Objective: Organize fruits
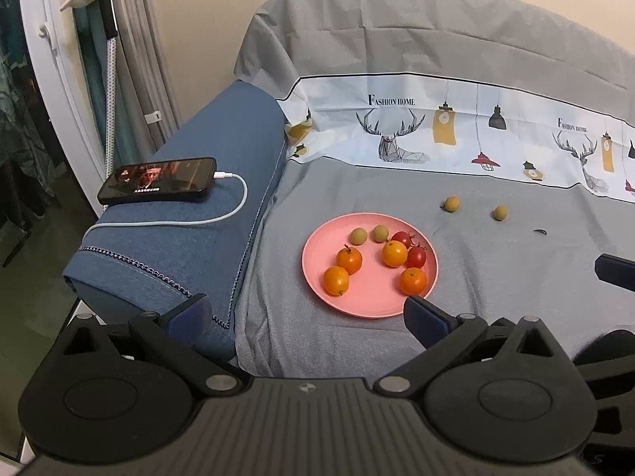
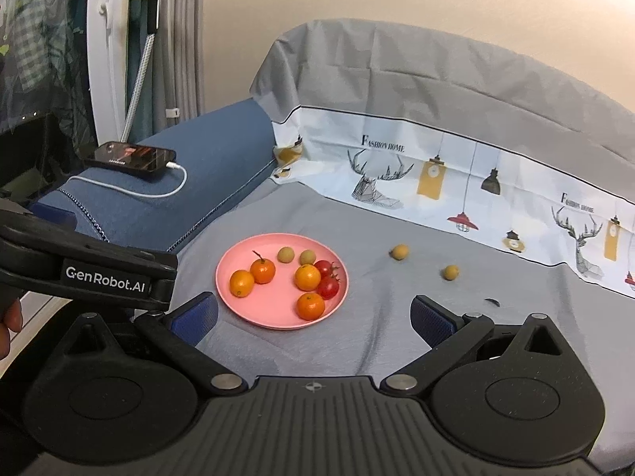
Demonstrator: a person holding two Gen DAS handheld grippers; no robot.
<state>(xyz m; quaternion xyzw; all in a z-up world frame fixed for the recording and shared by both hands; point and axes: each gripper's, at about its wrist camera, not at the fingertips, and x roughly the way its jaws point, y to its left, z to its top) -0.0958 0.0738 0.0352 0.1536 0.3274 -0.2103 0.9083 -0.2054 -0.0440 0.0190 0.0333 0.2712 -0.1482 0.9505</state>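
Note:
A pink plate (image 1: 357,305) (image 2: 274,315) lies on the grey cloth and holds several small oranges (image 1: 336,280) (image 2: 310,306), two cherry tomatoes (image 1: 416,256) (image 2: 328,288) and two pale green-brown longans (image 1: 358,236) (image 2: 285,255). Two more yellow-brown longans (image 1: 452,204) (image 2: 399,252) (image 1: 500,213) (image 2: 451,272) rest on the cloth to the plate's right. My left gripper (image 1: 307,315) hovers open just in front of the plate, holding nothing. My right gripper (image 2: 313,317) is open too, over the plate's near edge. The left gripper's body (image 2: 83,265) shows at the left of the right wrist view.
A phone (image 1: 158,185) (image 2: 131,158) on a white charging cable (image 1: 234,206) lies on the blue sofa arm (image 1: 190,214) to the left. A patterned cloth strip (image 1: 456,135) runs along the sofa back. A small dark scrap (image 1: 539,232) (image 2: 492,302) lies on the grey cloth at right.

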